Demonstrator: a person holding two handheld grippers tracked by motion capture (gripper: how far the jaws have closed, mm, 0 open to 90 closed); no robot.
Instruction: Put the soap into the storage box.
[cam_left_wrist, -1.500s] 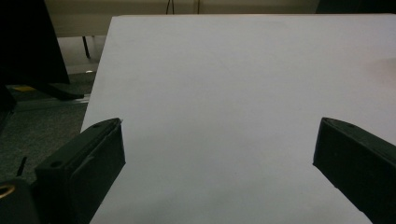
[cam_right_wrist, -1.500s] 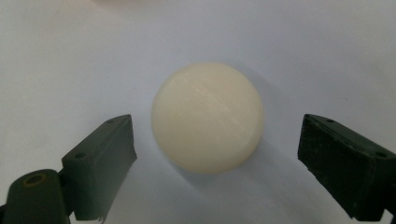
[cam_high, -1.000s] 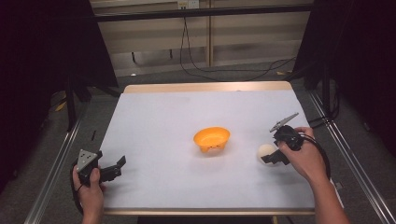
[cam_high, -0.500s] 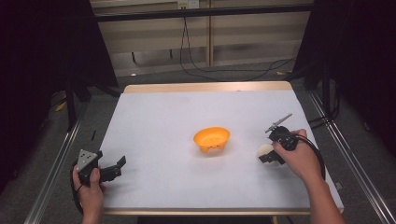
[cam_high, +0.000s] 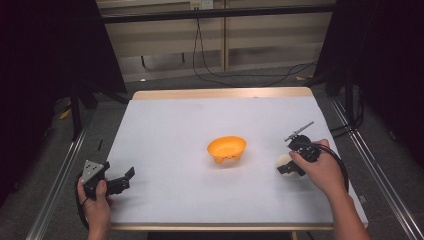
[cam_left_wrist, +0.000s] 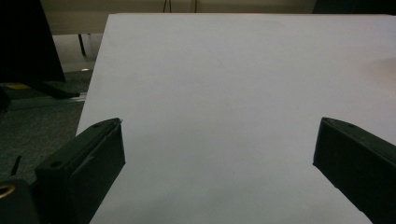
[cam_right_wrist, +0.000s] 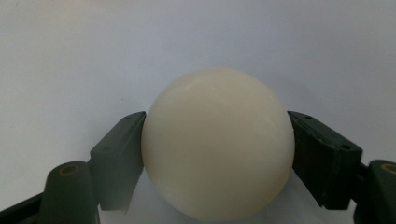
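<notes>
- high view, going left to right: left gripper (cam_high: 125, 179) sits at the near left corner of the white table (cam_high: 170, 130), held in the left hand (cam_high: 95, 200)
- left gripper view has its jaws spread wide, nothing but bare table between them
- orange bowl (cam_high: 226, 149) sits mid-table, well apart from both grippers
- right gripper (cam_right_wrist: 217, 154) is clamped on a cream ball (cam_right_wrist: 217, 142), one jaw pressed on each side, near the right edge

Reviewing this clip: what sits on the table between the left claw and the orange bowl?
Nothing. In the high view the white tabletop runs bare from the left claw to the orange bowl. The left gripper view also shows bare white surface ahead of its open jaws.
</notes>
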